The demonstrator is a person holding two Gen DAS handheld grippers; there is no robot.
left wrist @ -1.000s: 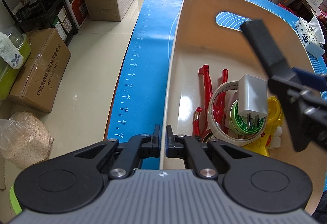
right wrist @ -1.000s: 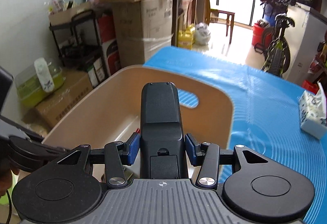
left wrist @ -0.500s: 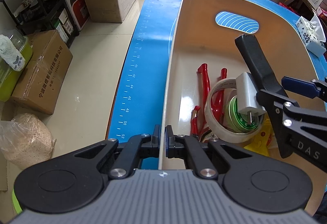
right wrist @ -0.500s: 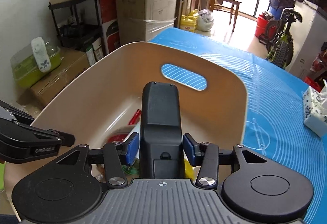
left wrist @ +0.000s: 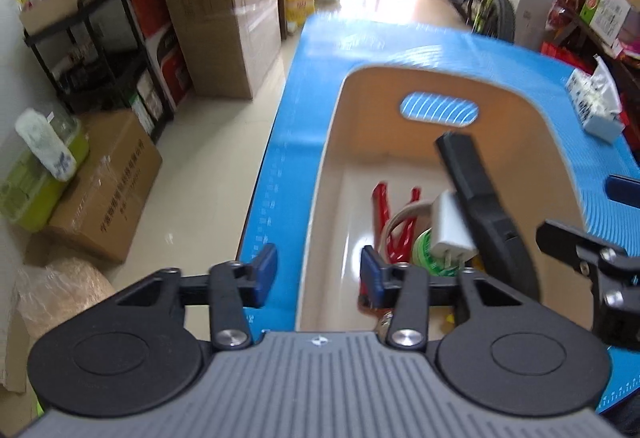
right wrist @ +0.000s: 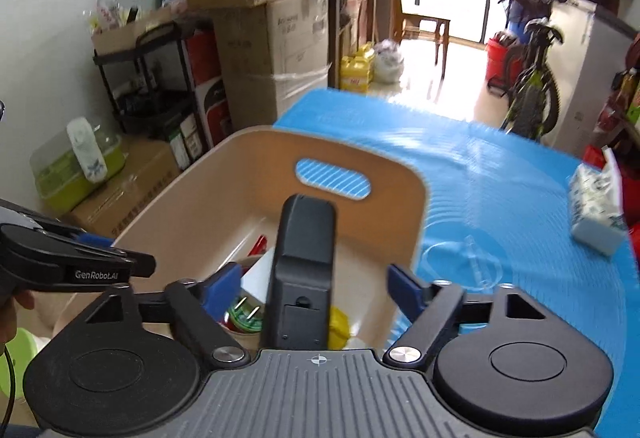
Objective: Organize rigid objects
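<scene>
Both grippers have let go: left gripper, earlier pinching the bin wall, is opening, straddling it untouched; right gripper is opening off the remote, which leans inside on the charger.

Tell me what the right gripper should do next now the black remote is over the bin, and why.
Probably draw the right gripper back and up. Its jaws are opening, no longer pressing the black remote, which leans into the beige bin over the white charger, so the drop looks done.
</scene>
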